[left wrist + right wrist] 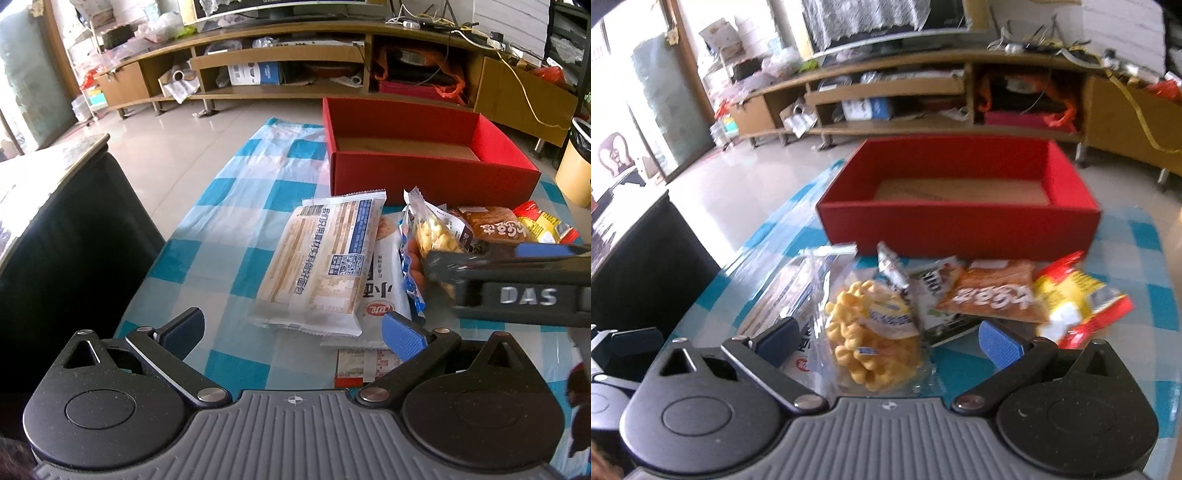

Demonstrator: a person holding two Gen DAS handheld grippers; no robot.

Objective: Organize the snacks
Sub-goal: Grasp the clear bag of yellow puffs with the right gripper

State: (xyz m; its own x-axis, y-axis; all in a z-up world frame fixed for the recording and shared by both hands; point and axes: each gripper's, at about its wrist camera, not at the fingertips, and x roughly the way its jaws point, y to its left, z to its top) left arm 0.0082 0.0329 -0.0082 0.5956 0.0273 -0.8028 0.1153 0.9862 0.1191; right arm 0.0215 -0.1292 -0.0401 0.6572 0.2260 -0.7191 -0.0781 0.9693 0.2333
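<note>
box: the red box [956, 225] sits at the far end of the checked tablecloth [236, 266], and as far as I can see it's got nothing in it, just bare cardboard floor

pile: all the snacks are bunched up just in front of the box's near wall, none inside yet

white packs: a big white bread pack [325, 262] lies flat on the left of the pile, on top of another white pack [384, 295]

puffs: clear bag of yellow corn puffs [875, 339] is in the middle, right between the right claw's fingers

others: an orange-brown pack [993, 295] and a red and yellow bag [1078, 306] sit to the right, a dark packet [938, 295] wedged underneath

right claw: the right claw [888, 341] is spread wide around the puffs bag, pads not pressing on it in its own view; the left camera is blurry there, so I'd call it not gripping yet

left claw: the left claw [293, 332] is wide open too, holding nothing, hanging at the near edge of the white packs

progress: basically square one I reckon, zero items boxed

left to do: the whole pile still has to go in, puffs bag looks like the first pick
</note>
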